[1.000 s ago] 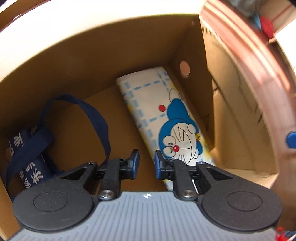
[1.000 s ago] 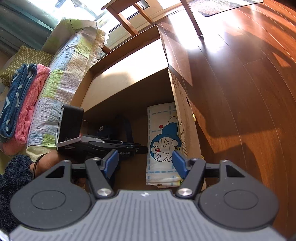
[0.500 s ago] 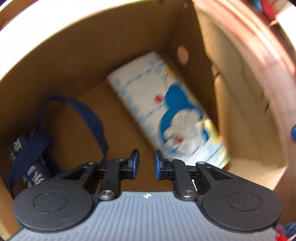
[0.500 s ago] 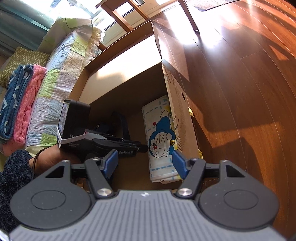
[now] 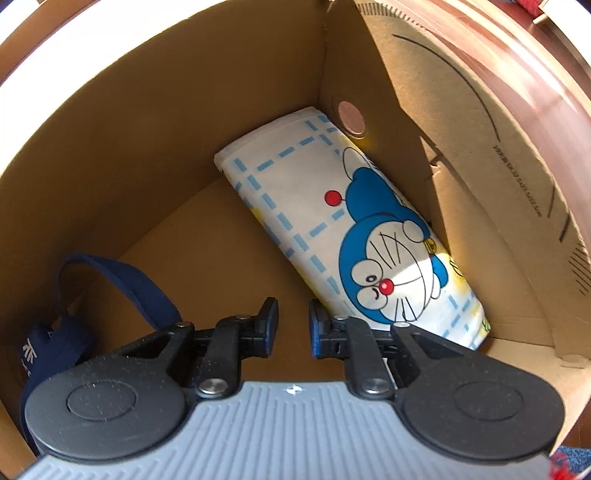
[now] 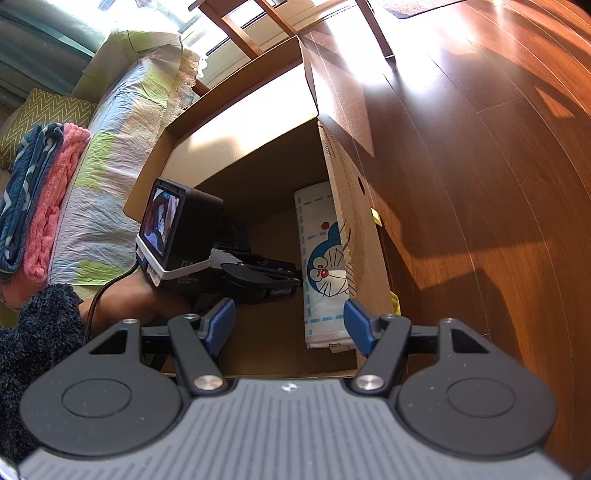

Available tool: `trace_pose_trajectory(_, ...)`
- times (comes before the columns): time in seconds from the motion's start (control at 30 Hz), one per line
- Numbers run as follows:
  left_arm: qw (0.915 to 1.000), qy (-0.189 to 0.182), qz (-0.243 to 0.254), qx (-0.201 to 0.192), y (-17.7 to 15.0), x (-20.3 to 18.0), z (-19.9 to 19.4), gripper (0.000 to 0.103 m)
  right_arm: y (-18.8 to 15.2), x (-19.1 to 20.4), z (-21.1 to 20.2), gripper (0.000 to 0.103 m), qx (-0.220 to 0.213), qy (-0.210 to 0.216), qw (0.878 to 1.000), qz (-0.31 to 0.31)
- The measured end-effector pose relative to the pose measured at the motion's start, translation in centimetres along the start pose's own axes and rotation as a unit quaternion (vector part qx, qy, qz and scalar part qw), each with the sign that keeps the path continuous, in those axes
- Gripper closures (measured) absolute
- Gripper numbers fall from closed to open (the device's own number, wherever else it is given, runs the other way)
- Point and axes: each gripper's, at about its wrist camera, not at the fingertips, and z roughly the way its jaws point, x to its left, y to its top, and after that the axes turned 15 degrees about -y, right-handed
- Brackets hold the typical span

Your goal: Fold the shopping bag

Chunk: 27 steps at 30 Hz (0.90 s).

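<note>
Folded white shopping bag with blue cartoon-cat print (image 5: 354, 236): flat inside brown cardboard box (image 5: 159, 122), against its side wall. Left hand-held gripper (image 5: 291, 325): jaws just opening, narrowly apart, empty. Right hand-held gripper (image 6: 290, 325): wide apart, empty.

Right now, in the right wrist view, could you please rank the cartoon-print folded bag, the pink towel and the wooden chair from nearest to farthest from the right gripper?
From the right gripper:
1. Cartoon-print folded bag, just ahead, inside the cardboard box.
2. Pink towel, far left, on the sofa.
3. Wooden chair, top, beyond the box.
</note>
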Motion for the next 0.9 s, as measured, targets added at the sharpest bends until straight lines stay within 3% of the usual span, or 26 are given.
trace_pose_trajectory(0.07, 1.0, 0.004, -0.004, -0.001, -0.3, 0.4, -0.9, 0.069, 0.0, 0.2, -0.2, 0.041, -0.002, 0.0, 1.0, -0.005)
trace_pose_trajectory(0.13, 0.9999, 0.008, -0.012, -0.003, -0.7, 0.7, -2.2, 0.068, -0.1, 0.4, -0.2, 0.041, -0.003, -0.002, 1.0, -0.011)
trace_pose_trajectory(0.2, 0.9989, 0.013, -0.045, -0.009, -1.5, 1.2, -4.7, 0.053, -0.2, 0.7, -0.5, 0.04, -0.008, -0.008, 1.0, -0.019)
trace_pose_trajectory(0.37, 0.9916, 0.041, -0.116, -0.041, -4.2, 0.2, -10.4, 0.047, -0.1, 1.6, -1.1, 0.04, -0.023, -0.03, 0.998, -0.039)
trace_pose_trajectory(0.47, 0.9811, 0.048, -0.169, -0.081, -4.4, -2.8, -12.7, 0.042, -0.3, 2.2, -1.7, 0.04, -0.033, -0.021, 0.998, -0.048)
trace_pose_trajectory(0.57, 0.967, 0.034, -0.216, -0.13, -7.5, -5.5, -13.4, 0.036, -0.7, 2.6, -2.2, 0.04, -0.038, -0.017, 0.997, -0.058)
trace_pose_trajectory(0.67, 0.9499, 0.043, -0.258, -0.171, -10.6, -6.8, -16.8, 0.036, -1.5, 3.2, -2.9, 0.037, -0.043, -0.018, 0.996, -0.07)
trace_pose_trajectory(0.73, 0.9441, 0.058, -0.266, -0.186, -10.8, -8.1, -15.6, 0.033, -2.4, 4.1, -3.4, 0.037, -0.046, -0.027, 0.994, -0.095)
trace_pose_trajectory(0.9, 0.9306, 0.087, -0.282, -0.217, -15.0, -10.5, -18.2, 0.031, -4.3, 6.4, -4.6, 0.031, -0.059, -0.052, 0.985, -0.154)
